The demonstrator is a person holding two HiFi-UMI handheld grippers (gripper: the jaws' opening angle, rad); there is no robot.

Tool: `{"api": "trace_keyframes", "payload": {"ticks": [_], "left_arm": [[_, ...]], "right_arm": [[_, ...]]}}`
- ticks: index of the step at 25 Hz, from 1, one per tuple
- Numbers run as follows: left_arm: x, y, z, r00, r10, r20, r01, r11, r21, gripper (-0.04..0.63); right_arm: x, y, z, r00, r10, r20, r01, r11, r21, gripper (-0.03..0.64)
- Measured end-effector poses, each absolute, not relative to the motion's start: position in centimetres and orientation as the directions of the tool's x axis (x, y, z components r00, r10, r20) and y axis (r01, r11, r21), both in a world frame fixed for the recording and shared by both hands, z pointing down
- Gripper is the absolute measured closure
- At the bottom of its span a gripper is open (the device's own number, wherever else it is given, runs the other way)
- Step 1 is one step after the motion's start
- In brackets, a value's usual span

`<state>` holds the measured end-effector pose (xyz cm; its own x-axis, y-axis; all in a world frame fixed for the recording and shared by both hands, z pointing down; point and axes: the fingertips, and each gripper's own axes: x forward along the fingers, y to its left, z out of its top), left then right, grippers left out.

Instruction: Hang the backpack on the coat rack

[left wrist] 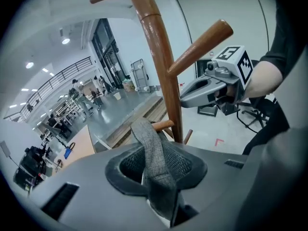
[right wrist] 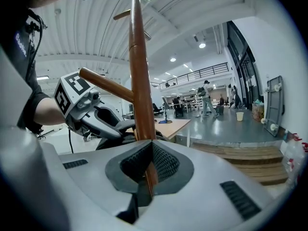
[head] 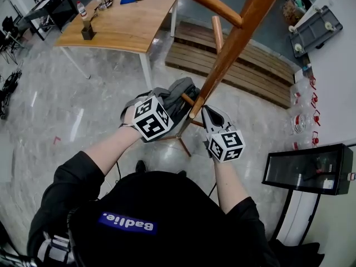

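The wooden coat rack pole slants down from the top right, with pegs near its top and short pegs lower down. The grey backpack hangs against the pole's lower part. My left gripper is pressed up to it. In the left gripper view that gripper is shut on the grey strap, whose loop rises beside a short low peg. My right gripper stands just right of the pole. Its jaws are a narrow slit apart with nothing between them, and the pole shows straight ahead.
A wooden table with small items stands at the far left, and a low slatted wooden platform lies behind the rack. A black glass-fronted cabinet is at the right wall. The rack's legs spread on the marble floor.
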<state>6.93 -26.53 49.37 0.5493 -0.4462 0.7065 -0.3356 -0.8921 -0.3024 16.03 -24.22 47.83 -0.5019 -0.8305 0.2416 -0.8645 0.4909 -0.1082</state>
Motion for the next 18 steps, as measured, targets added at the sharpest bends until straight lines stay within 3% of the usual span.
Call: {"api": "trace_keyframes", "payload": {"ticks": [12, 18], "left_arm": [[6.82, -25.96, 49.16, 0.445, -0.491, 0.749, -0.177, -0.868, -0.464, 0.489], [6.69, -25.92, 49.55, 0.418, -0.45, 0.789, -0.091, -0.885, -0.456, 0.491]], "right_arm": [[15.83, -23.95, 47.7, -0.507, -0.827, 0.243, -0.861, 0.495, -0.114, 0.62], [15.89, -24.05, 47.69, -0.507, -0.826, 0.246, -0.861, 0.495, -0.116, 0.62]]}}
